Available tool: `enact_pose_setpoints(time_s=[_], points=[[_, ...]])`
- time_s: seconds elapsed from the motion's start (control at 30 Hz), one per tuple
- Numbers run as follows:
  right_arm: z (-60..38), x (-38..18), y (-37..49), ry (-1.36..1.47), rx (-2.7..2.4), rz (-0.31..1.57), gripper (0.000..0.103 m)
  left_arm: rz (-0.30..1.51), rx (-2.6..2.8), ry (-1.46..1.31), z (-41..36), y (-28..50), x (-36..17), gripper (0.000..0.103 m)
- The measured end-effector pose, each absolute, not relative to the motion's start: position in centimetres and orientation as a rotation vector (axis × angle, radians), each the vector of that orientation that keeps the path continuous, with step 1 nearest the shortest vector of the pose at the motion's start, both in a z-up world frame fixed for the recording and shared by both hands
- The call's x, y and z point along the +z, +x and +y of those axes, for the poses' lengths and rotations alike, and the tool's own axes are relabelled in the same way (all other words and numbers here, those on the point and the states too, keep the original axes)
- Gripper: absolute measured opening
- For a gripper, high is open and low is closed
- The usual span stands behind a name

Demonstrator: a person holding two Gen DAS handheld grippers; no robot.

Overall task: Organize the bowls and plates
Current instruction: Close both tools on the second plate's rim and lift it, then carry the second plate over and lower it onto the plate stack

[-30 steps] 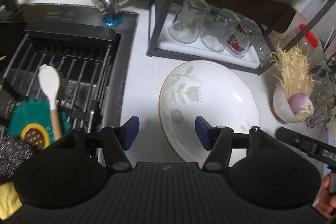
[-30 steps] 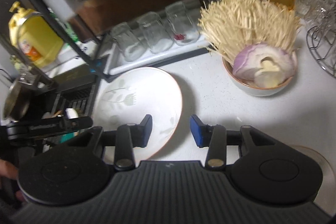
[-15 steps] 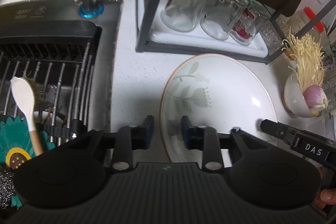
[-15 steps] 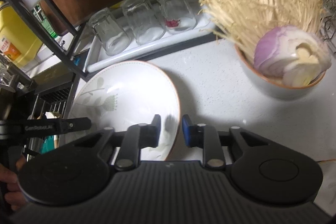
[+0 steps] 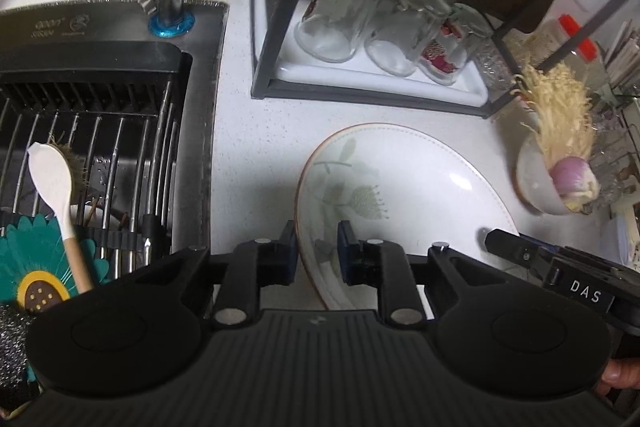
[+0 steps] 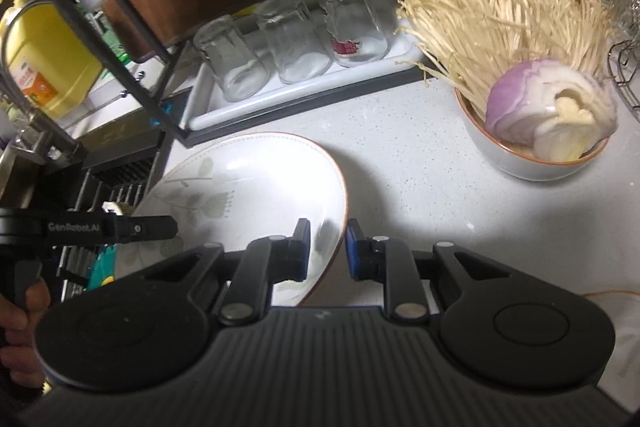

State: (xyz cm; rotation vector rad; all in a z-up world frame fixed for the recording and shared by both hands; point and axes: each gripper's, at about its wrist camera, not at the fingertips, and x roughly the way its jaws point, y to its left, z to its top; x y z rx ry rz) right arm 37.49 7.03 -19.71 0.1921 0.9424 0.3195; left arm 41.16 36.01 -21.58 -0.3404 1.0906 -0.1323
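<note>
Gripping plate [image 5: 400, 183] rim both sides, bowl [image 6: 532, 163] holding enoki, onion

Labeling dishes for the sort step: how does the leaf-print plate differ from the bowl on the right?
The plate is wide, shallow and empty; the bowl is smaller, deeper and packed with enoki mushrooms and a cut onion. The plate's rim sits between the fingers of both the left gripper and the right gripper; the bowl stands untouched. Both are white with a brownish rim, on the same counter.

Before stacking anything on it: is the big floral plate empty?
Empty. The floral plate shows only its bare glazed face, with both grippers' fingers at opposite rims.
</note>
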Motion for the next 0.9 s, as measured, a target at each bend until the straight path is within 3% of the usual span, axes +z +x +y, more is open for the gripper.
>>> enact_pose_setpoints(time_s=[0.4, 0.9], points=[[4.0, -14.2, 32.9, 0.184, 0.328, 0.849, 0.022, 1.018, -0.170, -0.344, 33.3, 36.6, -16.0, 0.023], [-5.5, -10.0, 27.2, 0.195, 0.305, 0.734, 0.022, 1.013, -0.207, -0.317, 23.0, 31.7, -12.3, 0.023]])
